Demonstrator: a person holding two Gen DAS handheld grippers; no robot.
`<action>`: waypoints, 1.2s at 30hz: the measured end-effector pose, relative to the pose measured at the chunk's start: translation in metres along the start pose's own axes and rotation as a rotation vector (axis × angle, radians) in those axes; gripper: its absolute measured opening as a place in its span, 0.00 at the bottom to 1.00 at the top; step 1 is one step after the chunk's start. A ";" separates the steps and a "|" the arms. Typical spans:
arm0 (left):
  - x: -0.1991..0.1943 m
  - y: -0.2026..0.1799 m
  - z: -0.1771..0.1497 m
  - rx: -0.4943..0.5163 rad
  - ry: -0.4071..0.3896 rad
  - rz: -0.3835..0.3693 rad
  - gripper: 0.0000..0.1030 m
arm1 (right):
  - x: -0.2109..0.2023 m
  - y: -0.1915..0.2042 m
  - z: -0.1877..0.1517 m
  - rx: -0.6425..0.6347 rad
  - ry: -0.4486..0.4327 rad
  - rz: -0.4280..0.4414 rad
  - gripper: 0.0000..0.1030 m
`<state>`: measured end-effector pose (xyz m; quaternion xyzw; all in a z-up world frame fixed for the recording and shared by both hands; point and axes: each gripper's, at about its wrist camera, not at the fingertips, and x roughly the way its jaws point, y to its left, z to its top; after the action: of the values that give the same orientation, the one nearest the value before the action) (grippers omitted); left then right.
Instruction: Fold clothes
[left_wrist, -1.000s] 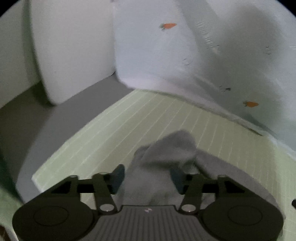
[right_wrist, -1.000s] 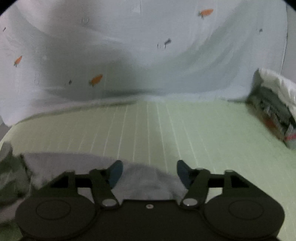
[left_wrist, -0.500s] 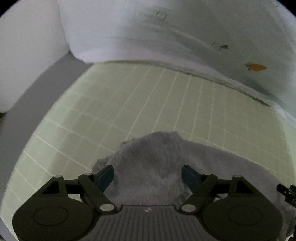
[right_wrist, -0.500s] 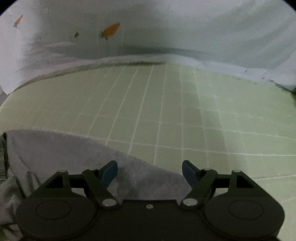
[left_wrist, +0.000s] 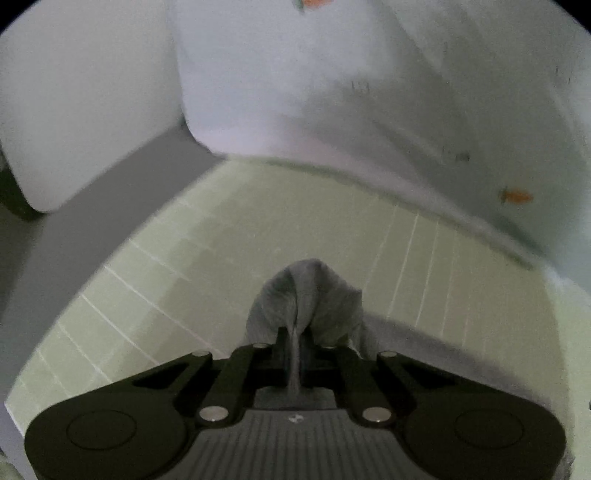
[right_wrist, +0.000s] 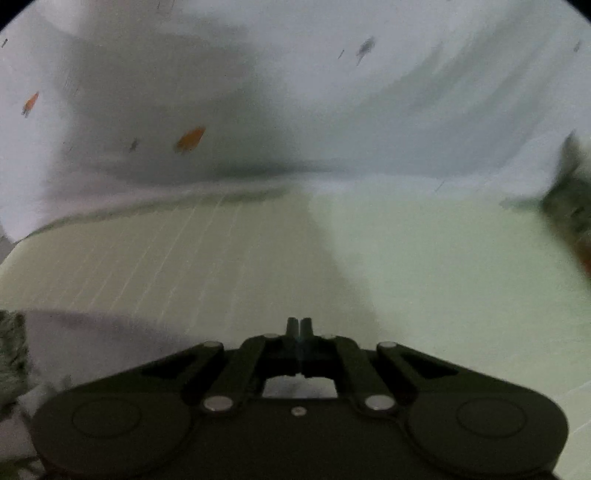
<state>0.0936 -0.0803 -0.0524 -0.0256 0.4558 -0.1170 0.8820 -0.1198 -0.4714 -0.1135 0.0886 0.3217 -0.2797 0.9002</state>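
Note:
A grey garment (left_wrist: 310, 295) lies bunched on the pale green checked bed sheet (left_wrist: 221, 258). My left gripper (left_wrist: 295, 332) is shut on a fold of it, and the cloth sticks up between the jaws. In the right wrist view my right gripper (right_wrist: 299, 325) has its jaws together; the view is blurred and no cloth shows between the tips. A light grey stretch of the garment (right_wrist: 92, 339) lies to the lower left of the right gripper on the sheet (right_wrist: 406, 277).
A light blue blanket with orange carrot prints (left_wrist: 406, 110) is heaped along the far side of the bed (right_wrist: 332, 92). A white pillow (left_wrist: 85, 92) stands at the left. A dark pile of clothes (right_wrist: 569, 199) sits at the right edge.
Both grippers were open over the grey garment and have closed. The left one has pinched a fold of the cloth. Both views have shifted and are blurred with motion.

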 end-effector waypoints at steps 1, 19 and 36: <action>-0.008 0.004 0.003 -0.017 -0.017 -0.011 0.05 | -0.005 -0.005 0.004 0.001 -0.019 -0.007 0.00; -0.047 0.064 0.009 -0.161 -0.163 0.098 0.05 | 0.031 0.064 -0.045 -0.083 0.191 0.163 0.59; 0.001 0.039 0.007 0.046 -0.109 0.024 0.70 | 0.042 0.034 -0.049 -0.042 0.227 0.008 0.76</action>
<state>0.1064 -0.0427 -0.0550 -0.0063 0.4048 -0.1152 0.9071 -0.1000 -0.4448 -0.1783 0.1020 0.4271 -0.2576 0.8607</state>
